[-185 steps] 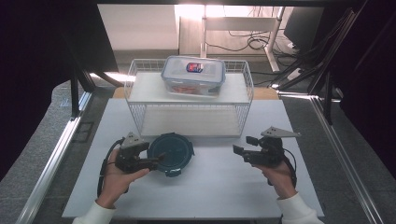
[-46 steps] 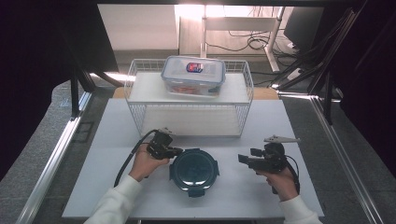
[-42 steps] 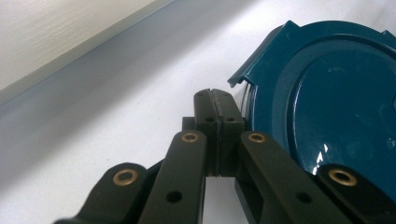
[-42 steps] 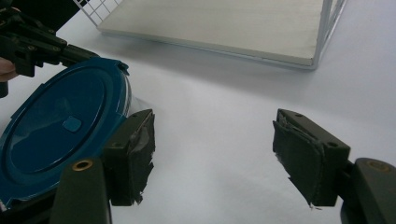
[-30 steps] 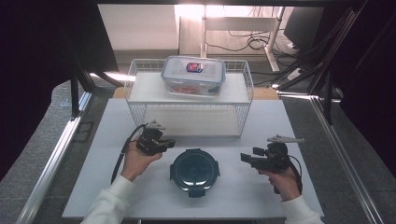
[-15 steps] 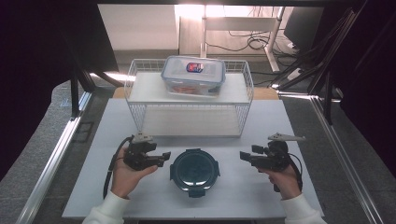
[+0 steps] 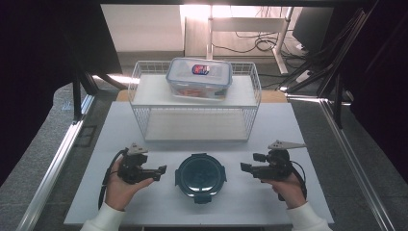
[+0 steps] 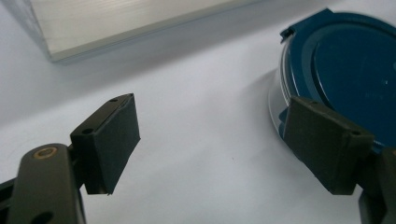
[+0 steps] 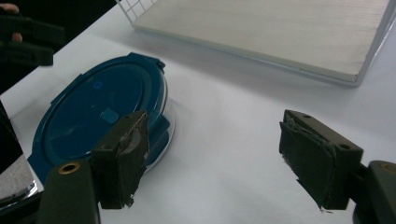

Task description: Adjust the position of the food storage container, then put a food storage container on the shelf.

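Note:
A round container with a dark blue clip lid (image 7: 200,175) rests on the white table (image 7: 308,130) between my two grippers. My left gripper (image 7: 161,170) is a short way to its left, open, its jaws having just been opening with nothing between them. In the left gripper view the blue lid (image 8: 355,60) lies beyond the right jaw, and my left gripper (image 8: 229,149) stands over bare table. My right gripper (image 7: 244,167) is to the container's right, open and empty, its jaws having just been opening a little. The right gripper view shows the lid (image 9: 98,116) behind the left jaw of my right gripper (image 9: 219,158).
A white wire rack (image 7: 250,86) with two shelves stands at the back of the table. On its top shelf sits a clear rectangular lidded box (image 7: 198,78) with a red and blue label. Dark floor and metal rails flank the table.
My left gripper let go of the round container, opened and drew back to the left. The container stays at the table's centre front. My right gripper stayed in place.

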Tool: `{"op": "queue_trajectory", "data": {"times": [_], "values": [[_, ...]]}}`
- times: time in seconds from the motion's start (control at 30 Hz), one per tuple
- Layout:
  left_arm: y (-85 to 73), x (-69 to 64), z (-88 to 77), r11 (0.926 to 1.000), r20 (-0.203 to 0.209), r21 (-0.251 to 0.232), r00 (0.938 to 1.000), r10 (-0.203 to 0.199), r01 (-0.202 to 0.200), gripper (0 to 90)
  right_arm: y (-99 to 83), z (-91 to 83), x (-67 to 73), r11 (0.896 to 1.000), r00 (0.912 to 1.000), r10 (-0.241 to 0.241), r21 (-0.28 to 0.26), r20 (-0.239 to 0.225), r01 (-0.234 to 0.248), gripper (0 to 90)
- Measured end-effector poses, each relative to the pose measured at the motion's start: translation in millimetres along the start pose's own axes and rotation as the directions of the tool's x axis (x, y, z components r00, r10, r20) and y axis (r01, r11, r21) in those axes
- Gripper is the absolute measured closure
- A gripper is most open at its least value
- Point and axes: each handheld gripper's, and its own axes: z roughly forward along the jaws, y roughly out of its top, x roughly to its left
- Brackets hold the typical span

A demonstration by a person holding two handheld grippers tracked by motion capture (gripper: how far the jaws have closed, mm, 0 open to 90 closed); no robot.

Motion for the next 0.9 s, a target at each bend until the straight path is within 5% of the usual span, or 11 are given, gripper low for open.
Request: {"op": "queue_trajectory", "data": {"times": [0.33, 0.6, 0.7, 0.9], "values": [[2.0, 1.6, -2.2, 0.9994, 0.008, -0.016, 0.9995, -0.029, 0.029, 17.2, -2.3, 1.4, 5.7, 1.000, 0.9995, -0.016, 0.009, -0.027, 0.016, 22.7], [5.4, -10.5, -5.2, 0.9997, 0.070, -0.004, 0.9972, -0.025, 0.025, 12.5, -2.2, -3.9, 9.8, 1.000, 0.9997, -0.010, 0.003, -0.022, 0.010, 20.4], [6.1, -11.4, -5.9, 0.9979, 0.120, 0.005, 0.9907, -0.065, 0.065, 10.7, -0.6, -5.5, 14.7, 1.000, 0.9998, 0.005, -0.010, -0.021, -0.005, 19.6], [14.0, -21.9, -6.1, 0.9993, 0.120, -0.014, 0.9923, -0.033, 0.035, 10.9, 7.2, -11.7, 29.9, 0.999, 0.9995, -0.024, -0.022, -0.020, 0.023, 18.3]]}}
